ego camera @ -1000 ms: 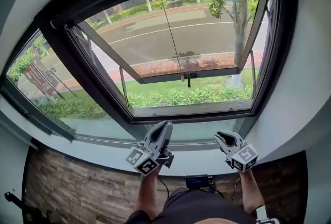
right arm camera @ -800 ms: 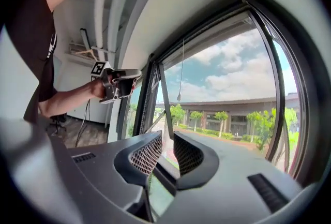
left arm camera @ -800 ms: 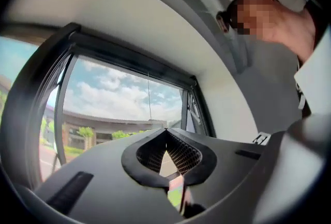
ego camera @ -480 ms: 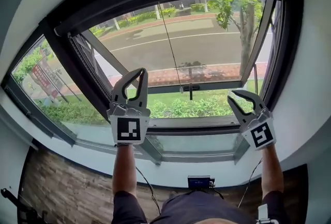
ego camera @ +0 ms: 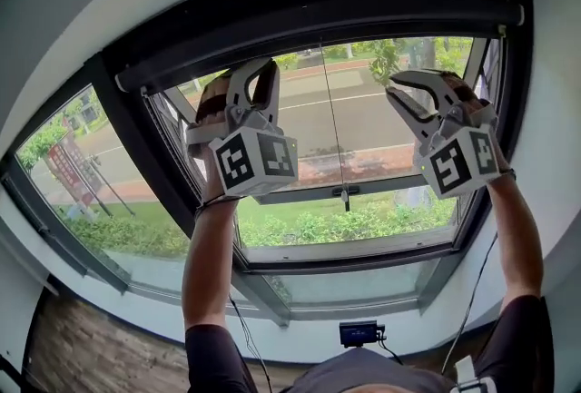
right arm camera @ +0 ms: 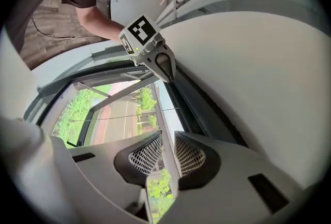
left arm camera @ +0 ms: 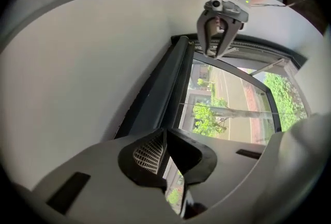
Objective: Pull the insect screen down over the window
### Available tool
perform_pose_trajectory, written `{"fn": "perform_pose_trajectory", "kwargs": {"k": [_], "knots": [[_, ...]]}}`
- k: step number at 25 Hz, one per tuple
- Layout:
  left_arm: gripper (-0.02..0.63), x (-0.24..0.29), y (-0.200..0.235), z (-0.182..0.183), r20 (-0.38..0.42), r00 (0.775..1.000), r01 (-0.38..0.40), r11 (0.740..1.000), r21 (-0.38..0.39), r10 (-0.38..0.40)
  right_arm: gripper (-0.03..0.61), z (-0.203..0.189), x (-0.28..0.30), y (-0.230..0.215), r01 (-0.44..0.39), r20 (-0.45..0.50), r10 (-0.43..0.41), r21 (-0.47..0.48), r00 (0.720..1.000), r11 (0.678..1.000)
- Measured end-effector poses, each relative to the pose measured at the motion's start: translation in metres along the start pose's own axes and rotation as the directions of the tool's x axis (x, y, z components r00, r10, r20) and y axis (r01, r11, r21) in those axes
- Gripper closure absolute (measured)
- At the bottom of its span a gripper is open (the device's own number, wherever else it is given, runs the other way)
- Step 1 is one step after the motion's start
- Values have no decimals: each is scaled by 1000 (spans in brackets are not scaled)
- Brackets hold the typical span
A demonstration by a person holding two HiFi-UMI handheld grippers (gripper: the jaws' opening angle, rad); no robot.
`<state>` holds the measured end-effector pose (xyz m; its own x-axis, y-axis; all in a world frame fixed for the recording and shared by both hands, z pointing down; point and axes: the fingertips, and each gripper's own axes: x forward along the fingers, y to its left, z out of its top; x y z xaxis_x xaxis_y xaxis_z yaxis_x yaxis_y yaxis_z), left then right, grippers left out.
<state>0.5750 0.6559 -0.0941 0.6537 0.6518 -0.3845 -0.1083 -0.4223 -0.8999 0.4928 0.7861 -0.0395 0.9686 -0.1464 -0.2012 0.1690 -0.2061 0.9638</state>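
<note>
Overhead, the 2 grippers are held up at the top of the window [ego camera: 354,260] — just below the dark screen housing [ego camera: 318,14], with the insect screen not yet drawn over the glass. The left gripper [ego camera: 261,66] has its fingertips pressed together, nothing seen between them; the right gripper [ego camera: 393,88] holds its fingers a little apart (only pale frame shows through the gap). A thin cord [ego camera: 332,119] hangs between them.
</note>
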Motion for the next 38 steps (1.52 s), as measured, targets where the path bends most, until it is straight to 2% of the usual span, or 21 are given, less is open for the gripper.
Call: {"fn": "perform_pose_trajectory", "kwargs": {"k": [3,7,14,19,22,26,29,34,38], "knots": [[568,20,-3,-5,-39,998,46,997,60,-44,509,2,21,-19,-17,-58,13,-73,998,997],[558,35,-8,-10,-69,995,80,994,71,-75,509,0,37,-26,-53,-106,41,-117,994,992],[560,49,-8,-15,-126,990,84,991,107,-70,509,-3,54,-38,-55,-129,37,-142,991,988],[566,51,-9,-17,-144,983,128,986,109,-112,509,-4,68,-43,-49,-144,29,-138,989,989],[568,52,-9,-15,-160,981,132,980,148,-108,509,-4,74,-50,-28,-164,6,-132,986,991],[568,52,-12,-9,-148,985,113,980,166,-89,509,-5,79,-52,0,-201,-35,-171,979,985],[569,54,-15,-11,-171,981,124,975,183,-92,509,-3,84,-48,-12,-215,-32,-204,976,979],[588,55,-17,-11,-199,970,181,962,206,-140,509,7,84,-49,-45,-214,0,-203,977,978],[589,55,-16,-11,-198,971,182,957,227,-138,511,1,84,-48,-72,-248,18,-210,969,975]]}}
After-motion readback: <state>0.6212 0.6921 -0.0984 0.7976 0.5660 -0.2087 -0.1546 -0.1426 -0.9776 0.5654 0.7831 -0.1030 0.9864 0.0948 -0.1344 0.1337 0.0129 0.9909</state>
